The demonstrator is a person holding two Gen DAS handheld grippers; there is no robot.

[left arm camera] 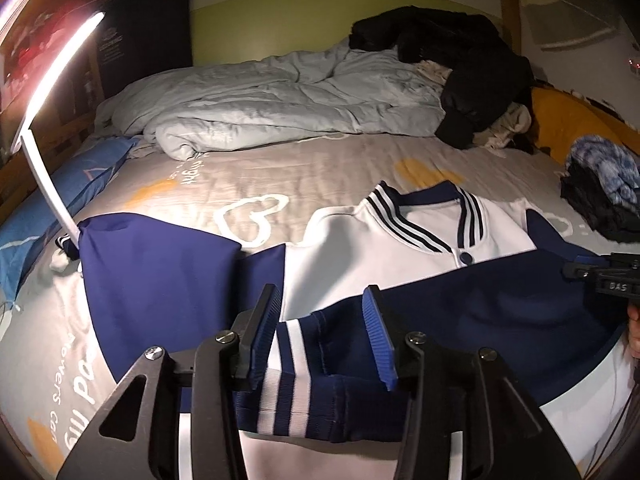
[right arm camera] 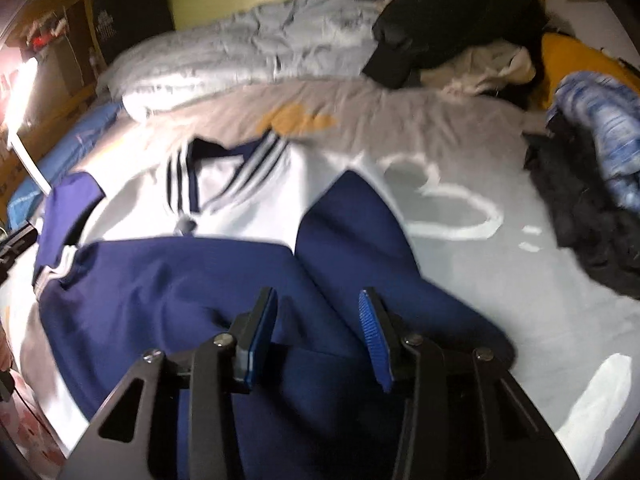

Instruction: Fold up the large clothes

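Left tool [left arm camera: 322, 334] and right tool [right arm camera: 318, 334] spread over the jacket [left arm camera: 400, 240]

Both pinch nothing. The jacket lies flat on the bed [left arm camera: 320, 168], near, with one blue sleeve [right arm camera: 180, 280] laid across, likely ready for more folding.

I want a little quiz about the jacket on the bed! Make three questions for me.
1. True or false: the jacket has a striped collar.
2. What lies between the left gripper jaws? A) striped cuff B) pillow C) lamp
3. Fill in: the sleeves are dark ____.

Key: 1 true. 2 A. 3 blue.
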